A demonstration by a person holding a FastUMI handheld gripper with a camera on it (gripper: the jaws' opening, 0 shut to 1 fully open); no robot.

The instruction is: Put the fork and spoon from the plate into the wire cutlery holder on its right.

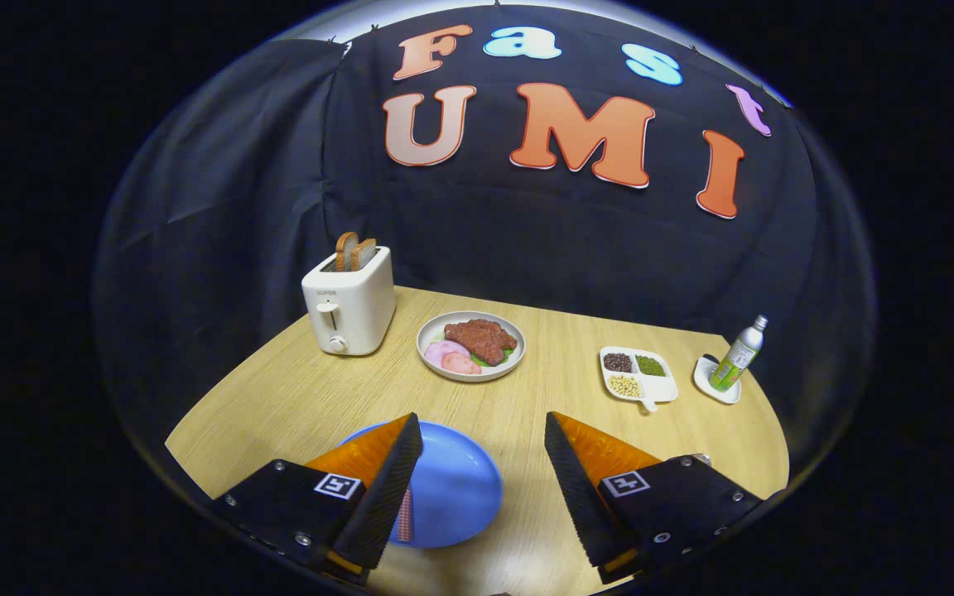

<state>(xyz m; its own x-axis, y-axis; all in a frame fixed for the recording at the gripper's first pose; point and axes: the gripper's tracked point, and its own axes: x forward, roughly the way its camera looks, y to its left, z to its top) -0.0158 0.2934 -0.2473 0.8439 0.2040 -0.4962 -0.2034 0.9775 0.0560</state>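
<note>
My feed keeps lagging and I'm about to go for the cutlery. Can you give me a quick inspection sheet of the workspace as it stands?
Surface: light wooden table, flat.
Job's things: blue plate between the fingers, partly behind one; a checked strip lies on it, cutlery not identifiable; wire cutlery holder not made out.
Clutter: white toaster with bread slices; plate of meat and ham; divided dish of beans; green bottle on a small white dish.
Grippers: gripper open, fingers apart above the blue plate, holding nothing.
Cables: nothing seen.
Surroundings: black cloth wall.
</note>
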